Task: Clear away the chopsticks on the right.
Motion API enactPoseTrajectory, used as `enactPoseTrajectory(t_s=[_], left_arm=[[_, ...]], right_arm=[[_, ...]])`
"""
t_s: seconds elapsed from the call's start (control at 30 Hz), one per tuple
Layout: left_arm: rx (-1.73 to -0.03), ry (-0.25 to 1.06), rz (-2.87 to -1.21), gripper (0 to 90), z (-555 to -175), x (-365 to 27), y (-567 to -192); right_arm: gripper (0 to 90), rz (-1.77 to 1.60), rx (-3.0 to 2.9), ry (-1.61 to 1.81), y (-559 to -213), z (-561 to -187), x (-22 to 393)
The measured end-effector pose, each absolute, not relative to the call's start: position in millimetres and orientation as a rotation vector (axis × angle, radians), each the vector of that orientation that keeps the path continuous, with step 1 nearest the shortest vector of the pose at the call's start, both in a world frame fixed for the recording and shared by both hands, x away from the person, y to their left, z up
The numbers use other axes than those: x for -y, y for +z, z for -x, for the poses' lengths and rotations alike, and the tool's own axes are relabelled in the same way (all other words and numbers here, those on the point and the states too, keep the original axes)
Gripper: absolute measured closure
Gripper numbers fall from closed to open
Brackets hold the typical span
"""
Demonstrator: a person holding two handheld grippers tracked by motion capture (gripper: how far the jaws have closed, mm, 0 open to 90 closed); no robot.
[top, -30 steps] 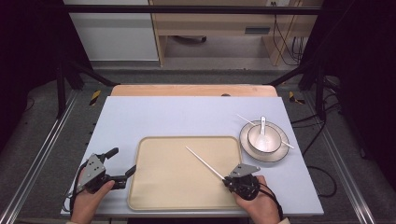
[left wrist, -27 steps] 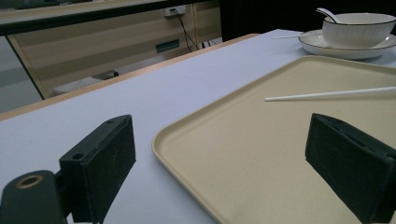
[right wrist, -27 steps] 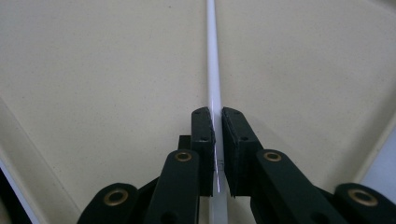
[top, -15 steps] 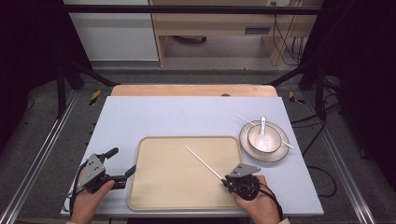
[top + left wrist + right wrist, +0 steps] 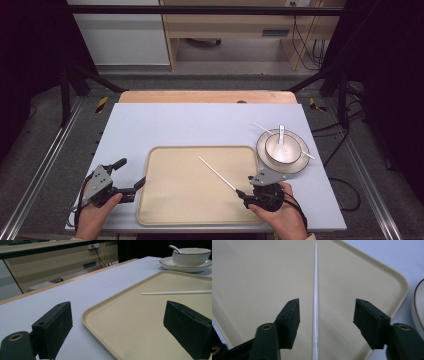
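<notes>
One white chopstick [image 5: 218,174] lies flat on the beige tray [image 5: 165,210], running diagonally from near the tray's middle down toward its right front corner, where the right tool [image 5: 242,193] sits over the chopstick's near end. In the right gripper view the chopstick [image 5: 315,300] runs straight up between the two black jaws, which stand spread with a clear gap on either side, so nothing is pinched; whether this is a release just finished or a grasp about to be made cannot be told from the pictures, though the chopstick resting fully on the tray suggests it has been set down there. The left tool [image 5: 131,178] rests at the tray's left edge, its jaws also spread wide and holding nothing, with the tray rim [image 5: 100,322] passing between them in the left gripper view. Well apart on the right of the table [image 5: 190,125] stands a plate [image 5: 265,155] carrying a white bowl [image 5: 283,149] with a spoon [image 5: 281,133] in it, and a second chopstick [image 5: 262,127] lies across the plate, poking out behind the bowl on both sides. Judging by this, the work looks to be at an early or middle stage: one chopstick is on the tray, while its partner, the bowl, spoon and plate remain off it.
</notes>
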State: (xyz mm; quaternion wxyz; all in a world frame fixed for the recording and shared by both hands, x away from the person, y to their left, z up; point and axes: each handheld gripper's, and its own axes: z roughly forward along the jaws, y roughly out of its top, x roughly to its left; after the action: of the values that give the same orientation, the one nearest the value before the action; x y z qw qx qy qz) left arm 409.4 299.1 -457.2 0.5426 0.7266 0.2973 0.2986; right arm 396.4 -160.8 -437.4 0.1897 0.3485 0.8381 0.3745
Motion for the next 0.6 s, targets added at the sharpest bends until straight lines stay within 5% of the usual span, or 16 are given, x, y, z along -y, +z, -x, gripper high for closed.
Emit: enactPoseTrajectory(t_s=[0.4, 0.6], left_arm=[[-0.705, 0.709, -1.723, 8.0, -409.0, -299.2, -456.8], [-0.702, 0.710, -1.726, 8.0, -408.9, -299.1, -456.7]], right_arm=[[13.4, -0.851, -2.256, 1.064, -390.3, -403.3, 181.4], [10.0, -0.856, -2.187, 1.054, -372.1, -410.6, 206.6]])
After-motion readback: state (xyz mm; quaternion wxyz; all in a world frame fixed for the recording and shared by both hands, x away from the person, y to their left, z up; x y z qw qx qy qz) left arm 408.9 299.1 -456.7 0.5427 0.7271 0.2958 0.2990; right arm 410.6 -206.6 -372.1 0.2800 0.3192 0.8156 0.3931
